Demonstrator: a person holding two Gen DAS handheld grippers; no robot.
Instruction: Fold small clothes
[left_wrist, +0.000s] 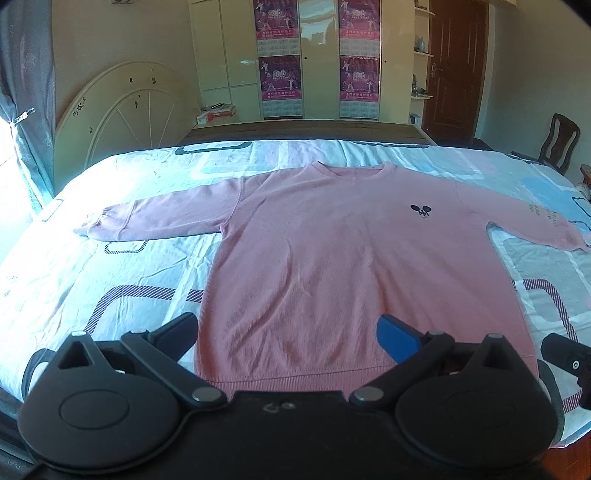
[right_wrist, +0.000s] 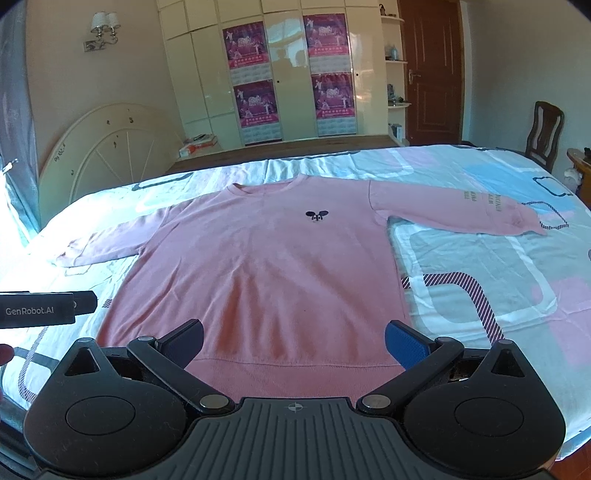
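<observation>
Sweater (left_wrist: 332, 258) lies flat on bed (left_wrist: 110, 266), both claws spread.

Black linkage arms with silver pivot screws are being shown on both tongs, left (left_wrist: 288, 332) and right (right_wrist: 294, 341); blue pads (right_wrist: 404, 345) are being carried.

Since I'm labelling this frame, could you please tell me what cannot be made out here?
- Pink sweater: near hem, left wrist view, hidden behind left hand-held gripper.
- Sleeve lettering, right wrist view: too small to read.
- Right hand-held gripper: hides hem middle, right wrist view.
</observation>
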